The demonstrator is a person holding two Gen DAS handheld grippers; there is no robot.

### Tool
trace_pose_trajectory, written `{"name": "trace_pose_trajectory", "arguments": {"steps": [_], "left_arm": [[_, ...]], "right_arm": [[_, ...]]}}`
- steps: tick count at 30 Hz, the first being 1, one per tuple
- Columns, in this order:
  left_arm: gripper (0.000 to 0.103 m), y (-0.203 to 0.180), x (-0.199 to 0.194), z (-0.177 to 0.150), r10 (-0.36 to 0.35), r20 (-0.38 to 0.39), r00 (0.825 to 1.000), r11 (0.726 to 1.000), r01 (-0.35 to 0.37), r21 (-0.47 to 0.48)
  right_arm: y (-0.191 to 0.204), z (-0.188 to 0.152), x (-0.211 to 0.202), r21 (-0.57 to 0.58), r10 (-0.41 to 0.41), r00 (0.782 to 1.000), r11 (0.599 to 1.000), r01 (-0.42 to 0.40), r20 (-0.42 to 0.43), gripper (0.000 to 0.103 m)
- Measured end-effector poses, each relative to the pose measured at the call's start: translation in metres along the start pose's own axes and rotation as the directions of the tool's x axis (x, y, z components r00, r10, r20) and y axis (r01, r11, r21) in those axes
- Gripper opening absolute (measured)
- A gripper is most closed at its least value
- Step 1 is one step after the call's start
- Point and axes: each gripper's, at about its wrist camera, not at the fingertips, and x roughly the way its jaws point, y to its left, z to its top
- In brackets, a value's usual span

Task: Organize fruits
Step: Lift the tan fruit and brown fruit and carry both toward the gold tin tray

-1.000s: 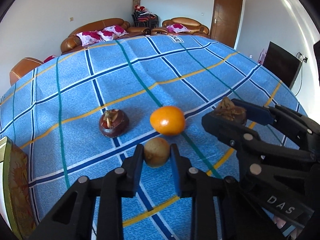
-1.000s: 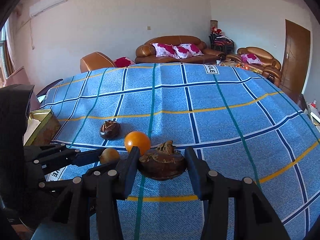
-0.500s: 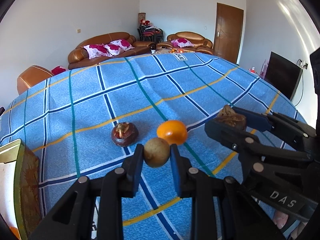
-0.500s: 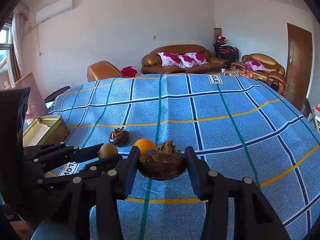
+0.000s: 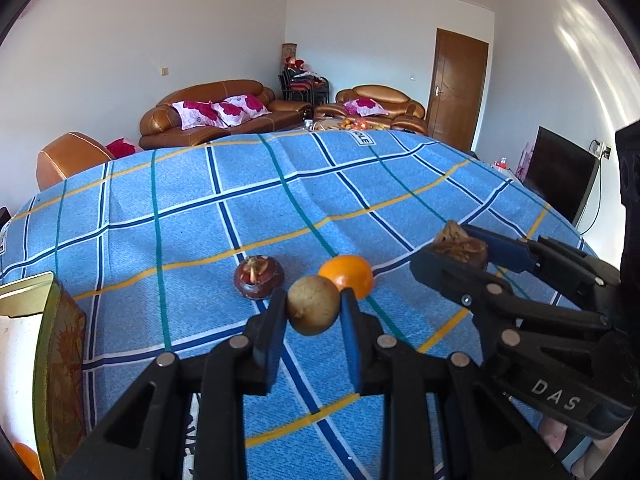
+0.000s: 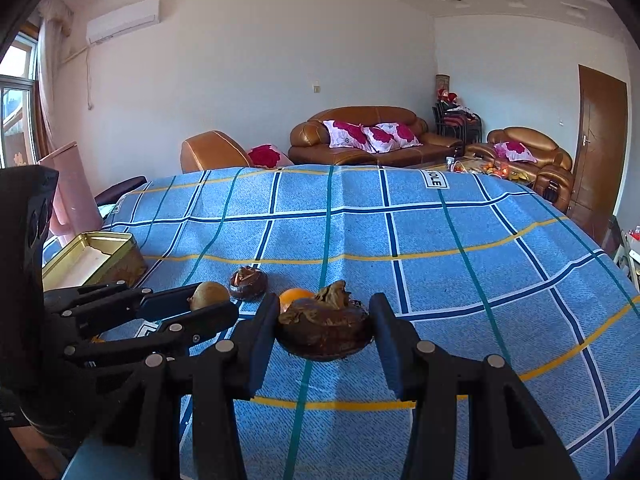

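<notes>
Orange [image 5: 347, 275] right of mangosteen [image 5: 259, 277]

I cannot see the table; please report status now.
Left tongs shut on kiwi. Right tongs shut on dark mangosteen. Orange, second mangosteen on cloth. Tin unobstructed.

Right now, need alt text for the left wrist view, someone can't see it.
The left gripper holds a small brown kiwi between its fingers above a blue plaid tablecloth. Beyond it on the cloth lie an orange and a dark mangosteen; at right the right gripper grips another dark brown fruit. A gold tin sits at left.
</notes>
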Motion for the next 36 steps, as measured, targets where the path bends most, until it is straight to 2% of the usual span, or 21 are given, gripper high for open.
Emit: {"name": "trace_pose_trajectory", "arguments": {"steps": [12, 22, 36], "left_arm": [[0.028, -0.001, -0.015, -0.003, 0.015, 0.072, 0.997, 1.000, -0.015, 0.000], [0.028, -0.008, -0.026, -0.005, 0.039, 0.128, 0.991, 0.999, -0.044, 0.032], [0.028, -0.007, -0.042, -0.009, 0.050, 0.195, 0.979, 0.998, -0.056, 0.027]], "right_arm": [[0.003, -0.001, -0.013, -0.026, 0.015, 0.997, 1.000, -0.013, 0.071, 0.049], [0.006, -0.003, -0.019, -0.045, 0.022, 0.994, 0.999, -0.017, 0.111, 0.049], [0.009, -0.005, -0.029, -0.063, 0.021, 0.985, 0.998, -0.010, 0.170, 0.049]]}}
